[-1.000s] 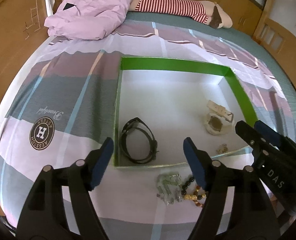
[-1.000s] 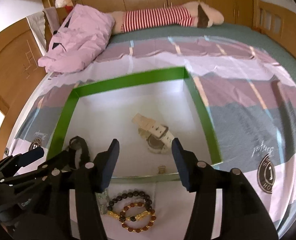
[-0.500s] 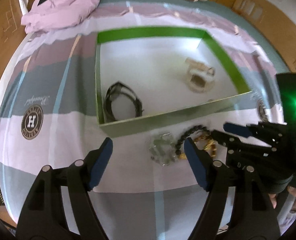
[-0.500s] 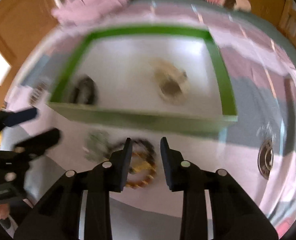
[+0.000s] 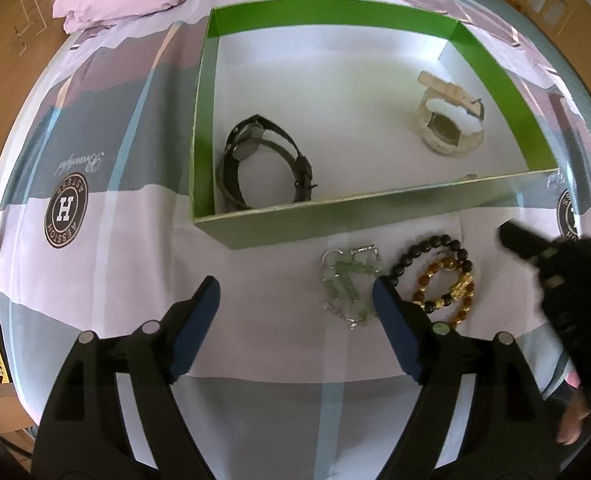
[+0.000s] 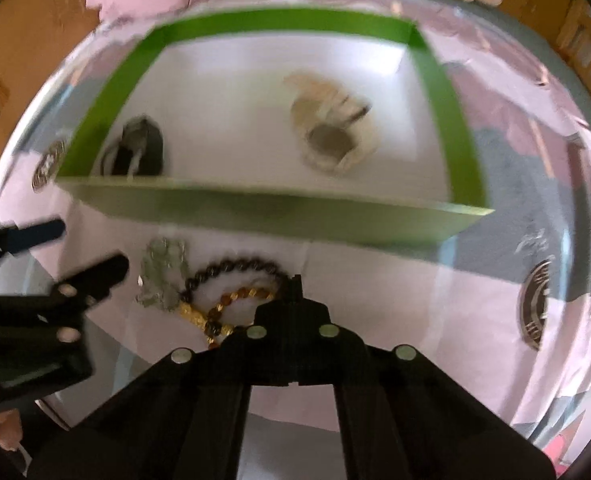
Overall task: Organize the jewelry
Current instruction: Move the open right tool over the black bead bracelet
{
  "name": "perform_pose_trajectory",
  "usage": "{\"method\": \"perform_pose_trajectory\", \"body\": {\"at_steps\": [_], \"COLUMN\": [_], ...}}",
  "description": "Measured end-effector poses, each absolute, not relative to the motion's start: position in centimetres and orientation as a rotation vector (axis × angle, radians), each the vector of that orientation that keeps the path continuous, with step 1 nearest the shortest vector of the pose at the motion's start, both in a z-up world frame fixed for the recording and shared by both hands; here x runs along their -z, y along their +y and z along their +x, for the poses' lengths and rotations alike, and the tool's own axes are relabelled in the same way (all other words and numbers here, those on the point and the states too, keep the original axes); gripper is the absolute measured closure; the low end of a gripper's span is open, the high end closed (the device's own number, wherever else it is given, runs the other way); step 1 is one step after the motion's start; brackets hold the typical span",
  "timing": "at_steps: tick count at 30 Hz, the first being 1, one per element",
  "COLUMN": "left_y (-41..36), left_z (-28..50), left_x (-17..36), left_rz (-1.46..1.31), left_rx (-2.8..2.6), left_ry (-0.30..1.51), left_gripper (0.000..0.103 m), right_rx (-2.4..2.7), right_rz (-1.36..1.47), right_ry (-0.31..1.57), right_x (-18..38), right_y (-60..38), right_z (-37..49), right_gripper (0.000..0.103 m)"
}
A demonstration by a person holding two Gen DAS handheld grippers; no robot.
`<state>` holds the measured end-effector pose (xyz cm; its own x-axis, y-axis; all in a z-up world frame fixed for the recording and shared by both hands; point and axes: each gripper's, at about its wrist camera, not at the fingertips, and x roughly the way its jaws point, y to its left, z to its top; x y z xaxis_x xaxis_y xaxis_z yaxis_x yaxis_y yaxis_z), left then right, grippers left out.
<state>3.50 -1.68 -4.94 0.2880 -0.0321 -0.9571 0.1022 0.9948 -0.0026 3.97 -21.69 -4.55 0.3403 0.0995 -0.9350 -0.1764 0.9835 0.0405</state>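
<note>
My right gripper [image 6: 293,280] has just clenched at the black-and-amber beaded bracelets [image 5: 439,280] before the green cardboard box [image 5: 335,216]; grip unconfirmed. Left gripper [image 5: 295,300] stays released.

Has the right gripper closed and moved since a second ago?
Yes. The right gripper, open over the green box earlier, has shut and dropped to the black bead bracelet in front of the box's near wall.
</note>
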Motion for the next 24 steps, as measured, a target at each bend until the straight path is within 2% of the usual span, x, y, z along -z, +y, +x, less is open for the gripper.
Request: {"method": "perform_pose_trajectory", "body": {"at_steps": [4,8,9,11,13,14,16,18,21,24], "left_y": [-2.0,-3.0,-3.0,-2.8,-2.2,-1.6,0.0,1.8,3.6,4.2], "left_z": [3.9,4.2,4.3,4.2,4.1,4.1,4.1,4.2,4.4,4.3], "left_x": [6.2,8.4,8.9,9.0,8.5,8.3,8.1,8.2,8.2,8.0], "left_rz": [0.058,0.109,0.119,0.105,0.086,0.068,0.02,0.01,0.004,-0.005], "left_rx": [0.085,0.058,0.044,0.041,0.039,0.035,0.014,-0.052,-0.111,-0.096], "left_ry": [1.309,1.357,1.371,1.371,1.369,1.372,1.385,1.393,1.392,1.389], "left_gripper": [0.023,0.026,0.032,0.036,0.056,0.061,0.077,0.078,0.078,0.078], "right_rx": [-0.163,-0.195,-0.196,-0.196,-0.188,-0.187,-0.189,-0.202,-0.215,-0.203], "right_rz": [-0.025,0.012,0.003,-0.008,-0.024,-0.027,-0.002,0.034,0.049,0.003], "right_ry": [1.188,1.27,1.284,1.296,1.291,1.291,1.291,1.285,1.274,1.3], "right_x": [3.7,6.1,6.6,7.3,7.3,7.4,7.3,7.1,7.0,7.9], "right_y": [-23.5,-22.9,-22.6,-22.1,-21.7,-21.5,-21.6,-22.0,-22.0,-21.2], "right_z": [4.2,4.6,4.6,4.8,4.8,4.9,5.0,5.1,4.7,4.9], "right_gripper": [0.103,0.098,0.098,0.098,0.098,0.098,0.092,0.074,0.061,0.062]}}
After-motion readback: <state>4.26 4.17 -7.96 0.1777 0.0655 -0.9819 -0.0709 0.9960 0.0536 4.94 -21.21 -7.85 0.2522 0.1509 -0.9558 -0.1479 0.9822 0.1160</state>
